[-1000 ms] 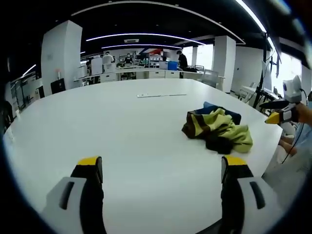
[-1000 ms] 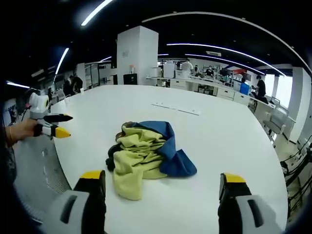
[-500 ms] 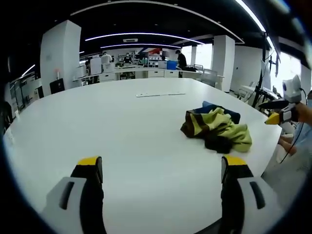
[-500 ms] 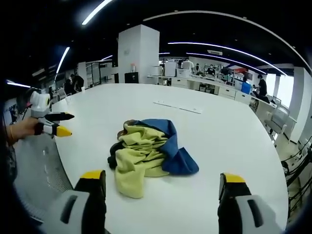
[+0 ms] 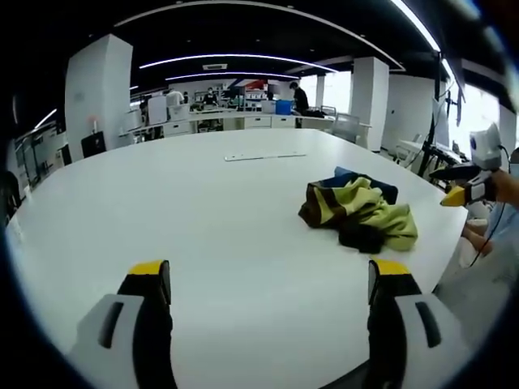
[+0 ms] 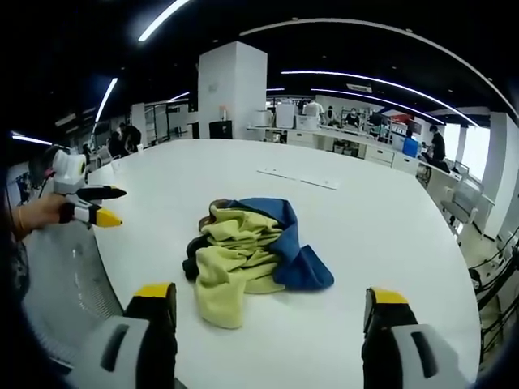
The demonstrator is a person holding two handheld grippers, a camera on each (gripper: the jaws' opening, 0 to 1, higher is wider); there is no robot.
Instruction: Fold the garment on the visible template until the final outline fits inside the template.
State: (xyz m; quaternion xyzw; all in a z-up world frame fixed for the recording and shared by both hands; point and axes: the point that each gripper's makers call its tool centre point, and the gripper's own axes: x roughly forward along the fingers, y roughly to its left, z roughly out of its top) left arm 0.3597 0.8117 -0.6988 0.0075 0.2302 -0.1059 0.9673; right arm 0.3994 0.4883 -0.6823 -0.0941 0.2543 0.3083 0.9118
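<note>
Left gripper — jaws wide apart, holding nothing, level above the surface. Right gripper — same, jaws spread and empty. Each is held in a hand at the table's edge.

garment: crumpled heap, its shape and underside hidden in its own folds
strip beyond garment: too small to identify

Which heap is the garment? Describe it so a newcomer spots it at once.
On the big white table, the garment lies crumpled near the edge by the person's hands. It is the one soft heap there, yellow-green with blue and dark patches.
</note>
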